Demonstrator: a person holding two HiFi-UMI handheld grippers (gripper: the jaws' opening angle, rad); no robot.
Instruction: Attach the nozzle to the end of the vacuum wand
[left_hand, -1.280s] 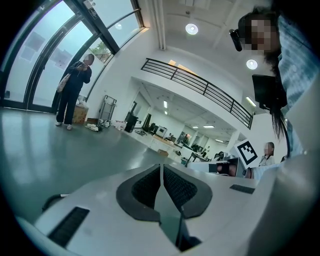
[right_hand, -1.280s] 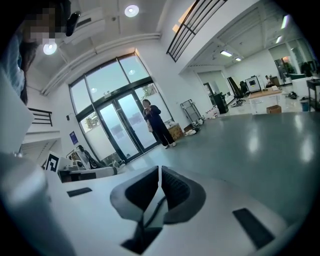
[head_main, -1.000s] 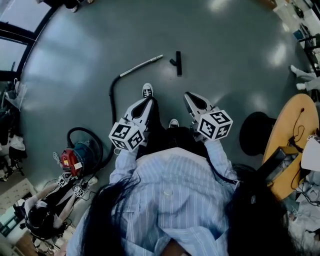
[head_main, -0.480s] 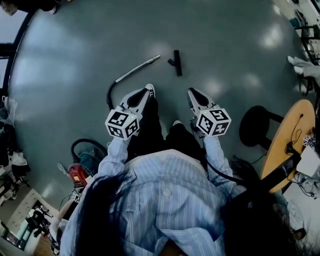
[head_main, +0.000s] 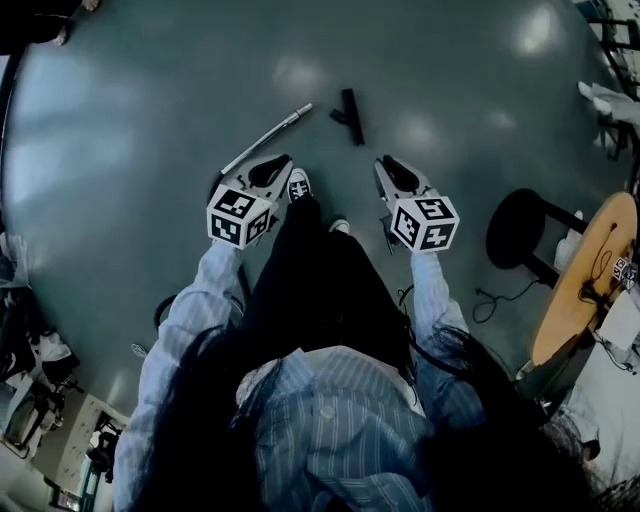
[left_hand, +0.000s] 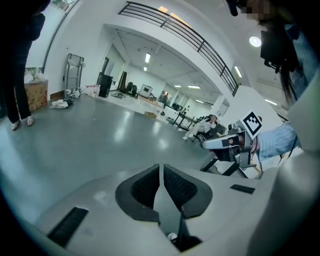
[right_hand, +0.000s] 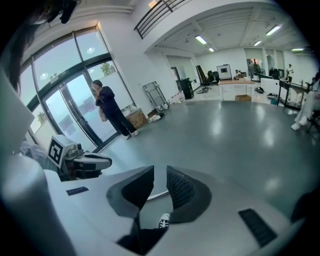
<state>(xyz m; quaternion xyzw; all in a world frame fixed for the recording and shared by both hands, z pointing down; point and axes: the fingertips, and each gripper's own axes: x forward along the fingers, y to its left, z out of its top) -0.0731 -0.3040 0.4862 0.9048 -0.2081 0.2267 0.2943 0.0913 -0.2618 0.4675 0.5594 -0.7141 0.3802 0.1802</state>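
Judging the nozzle, on the floor ahead of the empty right tool just opening a crack, as light rigid plastic best pinched at its neck, and the vacuum wand, beyond the pressed-together left tool, as stiff, slick, roll-prone.

Glossy grey floor, shiny metal wand

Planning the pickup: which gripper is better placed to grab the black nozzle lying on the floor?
Right, likely. The right gripper is nearer the black plastic nozzle; its jaws have just been opening, nothing between them. The shut left gripper lies nearer the silver metal wand.
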